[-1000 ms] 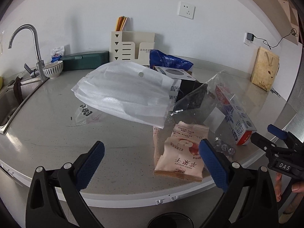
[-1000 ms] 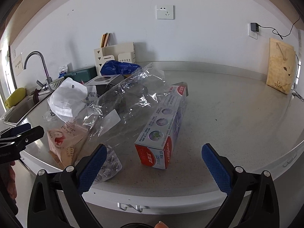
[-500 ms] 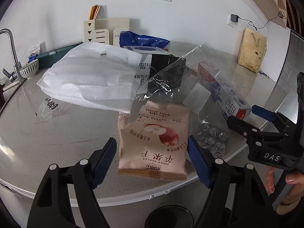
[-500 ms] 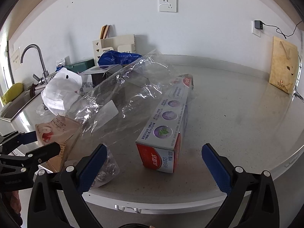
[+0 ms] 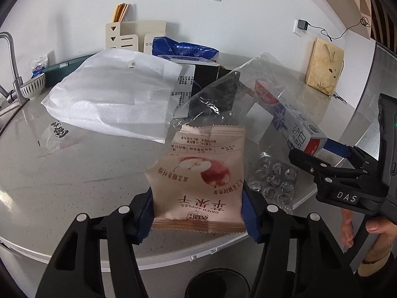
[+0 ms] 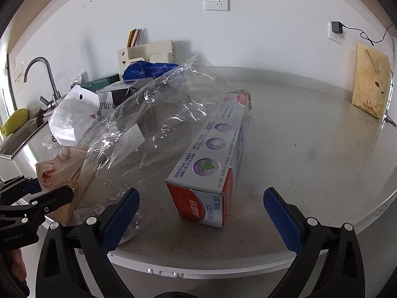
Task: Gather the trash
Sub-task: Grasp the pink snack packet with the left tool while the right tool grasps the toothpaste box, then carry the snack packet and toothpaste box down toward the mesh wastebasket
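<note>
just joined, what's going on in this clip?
A person is clearing trash off a counter with two handheld grippers. The left gripper is closing on a dried-apple snack pouch at the counter's edge; its pads sit at the pouch's sides. The right gripper is open and empty, lined up with the toothpaste box. A clear plastic bag, white foam bag and blister pack still lie there.
</note>
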Available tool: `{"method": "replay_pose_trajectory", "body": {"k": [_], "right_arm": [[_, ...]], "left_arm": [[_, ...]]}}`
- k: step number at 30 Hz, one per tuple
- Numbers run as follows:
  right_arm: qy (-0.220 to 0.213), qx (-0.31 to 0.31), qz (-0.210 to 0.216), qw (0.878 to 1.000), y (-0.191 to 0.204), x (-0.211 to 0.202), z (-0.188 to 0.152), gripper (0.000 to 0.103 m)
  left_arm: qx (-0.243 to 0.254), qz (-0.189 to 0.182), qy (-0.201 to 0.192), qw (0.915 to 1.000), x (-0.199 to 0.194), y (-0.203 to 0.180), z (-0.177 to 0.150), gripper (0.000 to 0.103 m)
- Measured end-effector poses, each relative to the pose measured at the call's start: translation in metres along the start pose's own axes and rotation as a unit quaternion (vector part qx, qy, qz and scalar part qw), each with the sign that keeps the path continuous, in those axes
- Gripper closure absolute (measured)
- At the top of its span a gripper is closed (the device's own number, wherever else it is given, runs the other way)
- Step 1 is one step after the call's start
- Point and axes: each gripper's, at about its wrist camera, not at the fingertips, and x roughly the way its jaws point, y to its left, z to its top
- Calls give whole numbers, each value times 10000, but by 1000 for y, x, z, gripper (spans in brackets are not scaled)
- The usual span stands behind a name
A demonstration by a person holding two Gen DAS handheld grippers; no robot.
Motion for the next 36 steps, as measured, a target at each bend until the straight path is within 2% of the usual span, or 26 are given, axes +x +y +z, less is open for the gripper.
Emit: {"method": "replay_pose_trajectory", "body": {"k": [2,4,6,10,12,16,22,36], "right_arm": [[-65,61,-34,10000,-1,1,-1,3],[-76,95,-1,9999,-3,3,-1,9],[-17,135,-78,9999,-4,7,-1,30],[69,233,-170,9996,-8,11,-4,39],[42,234,-240,9994,-9,9,-5,54],[24,311,-369,9988,-13,7,-6,56],[-223,412,-486,9977,-20,-5,-7,59],[-540,691,-840,9926,-50,-58,-15,61]], "left_arm": [[-22,9,-37,10000,-4,2,-2,45],[-63,12,-75,10000,-10,5,-4,47],[-64,-45,-125,9999,-16,7,-7,47],[-143,-35,-230,9996,-26,14,-10,47],[-199,-66,-275,9994,-30,18,-10,47],[-240,-24,-356,9991,-40,22,-12,47],[-307,-21,-429,9986,-56,26,-16,47],[-189,-92,-594,9980,-98,11,-20,47]]}}
